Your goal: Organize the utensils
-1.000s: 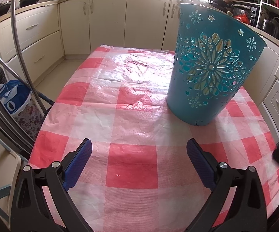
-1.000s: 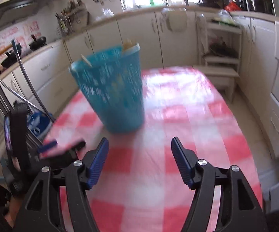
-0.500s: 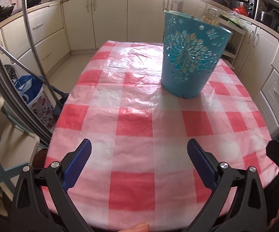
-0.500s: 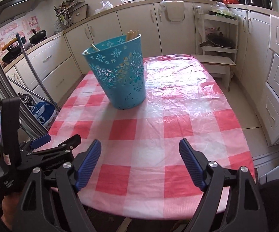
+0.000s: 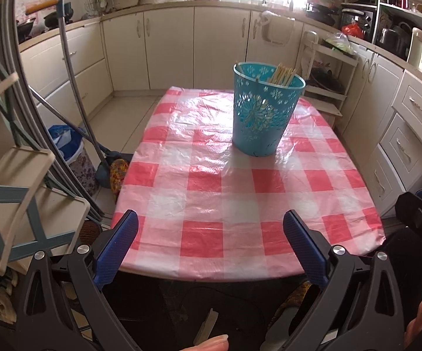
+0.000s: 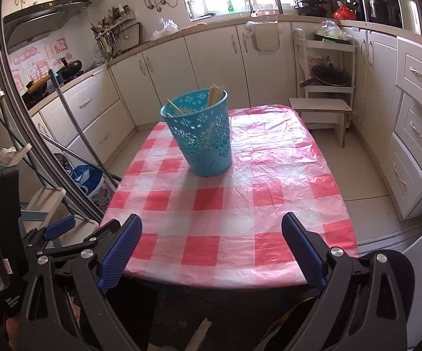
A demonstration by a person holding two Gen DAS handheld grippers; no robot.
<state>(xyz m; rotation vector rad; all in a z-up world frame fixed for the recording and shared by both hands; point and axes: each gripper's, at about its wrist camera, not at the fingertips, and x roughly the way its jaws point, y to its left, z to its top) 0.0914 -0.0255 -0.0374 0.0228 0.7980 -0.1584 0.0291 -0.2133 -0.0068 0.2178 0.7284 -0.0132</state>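
A teal perforated basket stands upright on the red-and-white checked tablecloth, toward the far side; it also shows in the right wrist view. Several pale wooden chopsticks stick out of it, also seen in the right wrist view. My left gripper is open and empty, held back over the table's near edge. My right gripper is open and empty, also at the near edge. The left gripper shows at the left of the right wrist view.
Cream kitchen cabinets line the back and right walls. A mop handle and a blue bin stand left of the table. A small wooden stool sits beyond the table's far right corner. A folding rack is at the left.
Both grippers have pulled back and up from the basket to the table's near edge. The basket now looks smaller and farther away. Both stayed open and empty.
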